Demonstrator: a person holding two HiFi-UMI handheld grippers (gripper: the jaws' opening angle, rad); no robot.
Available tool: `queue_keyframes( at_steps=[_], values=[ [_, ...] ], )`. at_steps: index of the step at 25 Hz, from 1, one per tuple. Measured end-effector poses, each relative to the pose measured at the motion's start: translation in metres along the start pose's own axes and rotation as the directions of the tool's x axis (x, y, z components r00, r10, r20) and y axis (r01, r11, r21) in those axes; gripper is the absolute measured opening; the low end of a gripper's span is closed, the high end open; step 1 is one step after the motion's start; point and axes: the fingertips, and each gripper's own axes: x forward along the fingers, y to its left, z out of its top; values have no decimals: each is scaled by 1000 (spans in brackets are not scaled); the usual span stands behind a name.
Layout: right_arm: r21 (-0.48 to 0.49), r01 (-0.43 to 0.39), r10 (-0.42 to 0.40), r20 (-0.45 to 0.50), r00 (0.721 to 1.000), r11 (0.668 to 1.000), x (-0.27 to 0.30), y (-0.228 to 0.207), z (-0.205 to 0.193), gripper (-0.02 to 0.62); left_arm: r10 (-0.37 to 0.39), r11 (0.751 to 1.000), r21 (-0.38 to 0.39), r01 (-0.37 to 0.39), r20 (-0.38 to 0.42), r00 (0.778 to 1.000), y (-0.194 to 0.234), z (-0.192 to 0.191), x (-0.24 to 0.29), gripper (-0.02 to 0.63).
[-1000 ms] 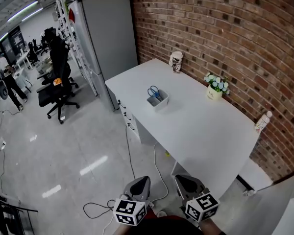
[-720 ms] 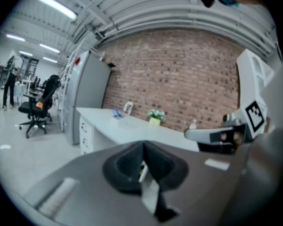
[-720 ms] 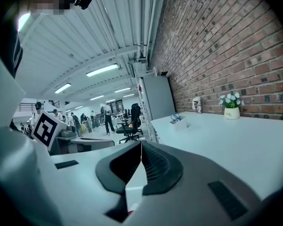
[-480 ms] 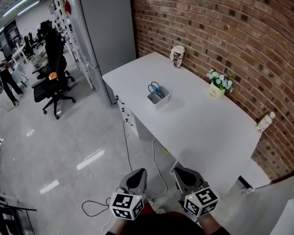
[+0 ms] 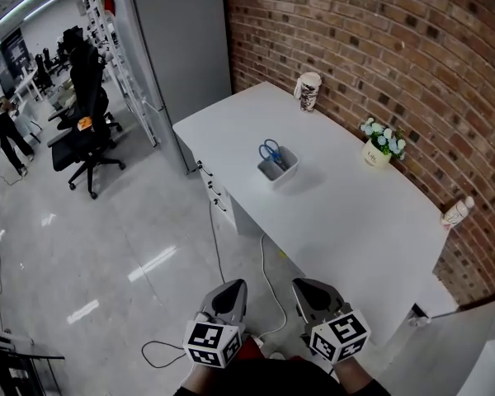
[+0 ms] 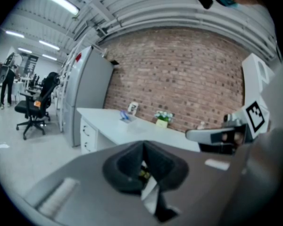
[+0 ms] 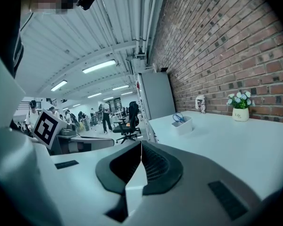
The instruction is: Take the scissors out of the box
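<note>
At the fingers: the left gripper [image 5: 230,292] and the right gripper [image 5: 312,292] each have their fingers pressed flat together with nothing between them. Both hang over the floor, well short of the box.
In the box: the scissors [image 5: 271,149] stand with their blue handle loops poking above the rim, blades presumably down inside. The box [image 5: 279,172] is a small, pale, open-topped tub out on the white tabletop [image 5: 346,217].
Handling, by my guess: light and stiff, metal and plastic, nothing to break. The smooth loops could slip in a pinch. The box looks light too, so it may slide or lift along if the blades catch.
Where to take hold: the handle loops, the only part clear of the rim. The other fingers could steady the box wall.
Beyond the box: a patterned cup [image 5: 308,91] sits toward the brick wall, and a potted flower [image 5: 382,143] and a small bottle [image 5: 456,213] stand further along that wall. All are well apart from the box.
In the way: nothing stands around the box. On the near side are only the tabletop edge, its drawers [image 5: 215,198] and a cable [image 5: 265,280] on the floor.
</note>
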Motion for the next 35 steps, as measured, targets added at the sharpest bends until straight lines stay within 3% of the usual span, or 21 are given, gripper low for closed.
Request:
queue_keyframes(
  at_steps=[35],
  values=[
    [10,88,-87,-6,996,996,177,26,56,9,-65,998,17,66,-11,998,173,65,52,3]
  ],
)
